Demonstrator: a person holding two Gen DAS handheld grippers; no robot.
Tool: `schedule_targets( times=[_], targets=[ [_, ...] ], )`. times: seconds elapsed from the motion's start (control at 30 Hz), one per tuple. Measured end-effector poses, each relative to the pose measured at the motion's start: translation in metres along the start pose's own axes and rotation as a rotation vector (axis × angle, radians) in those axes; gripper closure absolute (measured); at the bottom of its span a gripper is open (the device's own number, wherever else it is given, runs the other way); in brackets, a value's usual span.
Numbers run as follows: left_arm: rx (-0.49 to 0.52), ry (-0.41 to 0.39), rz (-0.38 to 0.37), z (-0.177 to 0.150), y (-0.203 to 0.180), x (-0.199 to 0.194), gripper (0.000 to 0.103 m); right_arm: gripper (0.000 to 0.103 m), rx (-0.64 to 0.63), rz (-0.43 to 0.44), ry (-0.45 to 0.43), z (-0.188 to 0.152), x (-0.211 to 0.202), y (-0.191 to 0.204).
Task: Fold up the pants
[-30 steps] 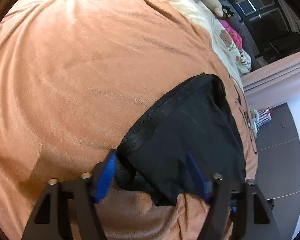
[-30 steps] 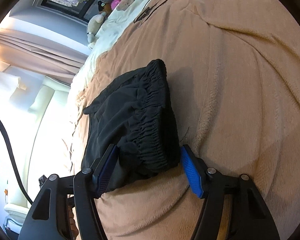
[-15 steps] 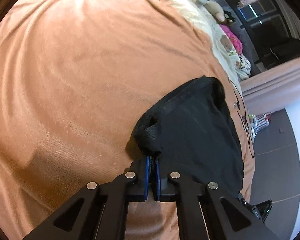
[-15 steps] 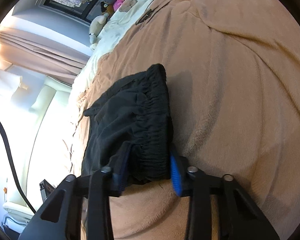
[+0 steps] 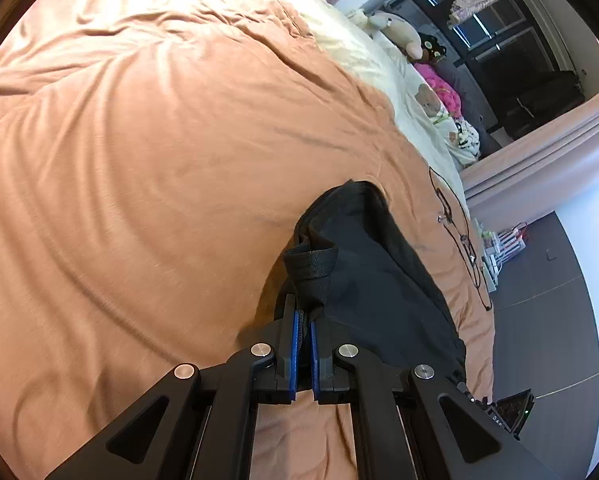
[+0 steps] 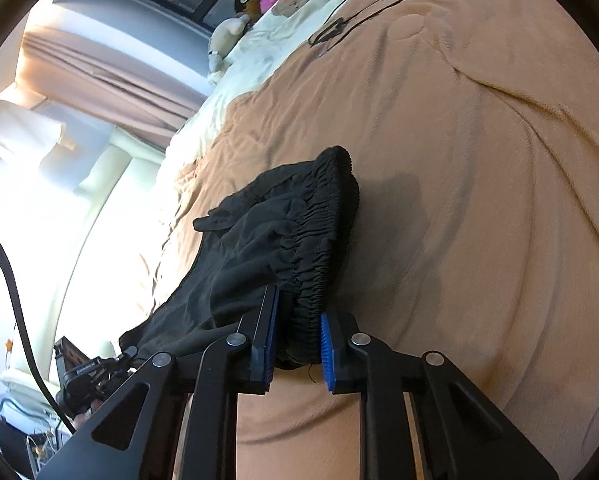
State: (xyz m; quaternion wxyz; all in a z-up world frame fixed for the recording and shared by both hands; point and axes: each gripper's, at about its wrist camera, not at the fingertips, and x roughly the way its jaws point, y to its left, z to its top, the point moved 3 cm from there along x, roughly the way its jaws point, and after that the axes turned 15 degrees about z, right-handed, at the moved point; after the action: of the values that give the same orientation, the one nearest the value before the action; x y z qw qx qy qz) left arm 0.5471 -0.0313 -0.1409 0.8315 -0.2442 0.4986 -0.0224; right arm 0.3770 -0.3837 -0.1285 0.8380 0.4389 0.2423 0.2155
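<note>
The left tool [image 5: 304, 322] is pinching a thin bunch of the black pants [image 5: 371, 276] at the hem end, its blue pads [image 5: 294, 344] nearly meeting, with a flat woven band of the garment folding over just ahead of the tips. The right tool [image 6: 295, 334] is clamping the gathered elastic waistband [image 6: 323, 248], its jaws held narrowly apart by the thick ruched roll between them. The pants are lying bunched on the bed, directly ahead of both tools, stretching away from each tool's tips over the orange blanket [image 5: 159, 160].

Judging by this, the grasp step is done at both ends, and the fold itself is about to begin. The next move likely calls for lifting both ends together, keeping the cloth taut between the tools, then carrying one end over the other and laying it flat.

The pants are looking thin, matte and limp, slumping in soft folds, while the waistband is forming a dense, ribbed ridge. The blanket is plush and faintly napped, rippling in broad shallow creases. Farther ahead, a thin black cable [image 6: 363, 16] is trailing across the blanket.
</note>
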Motion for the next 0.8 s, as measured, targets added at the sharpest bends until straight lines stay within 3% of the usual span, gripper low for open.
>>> schedule_targets(
  times=[0.8],
  targets=[
    [-0.123, -0.011, -0.018, -0.098, 0.105, -0.107, 0.099, 0.089, -0.069, -0.011, 0.182, -0.041, -0.007, 0.039]
  ],
)
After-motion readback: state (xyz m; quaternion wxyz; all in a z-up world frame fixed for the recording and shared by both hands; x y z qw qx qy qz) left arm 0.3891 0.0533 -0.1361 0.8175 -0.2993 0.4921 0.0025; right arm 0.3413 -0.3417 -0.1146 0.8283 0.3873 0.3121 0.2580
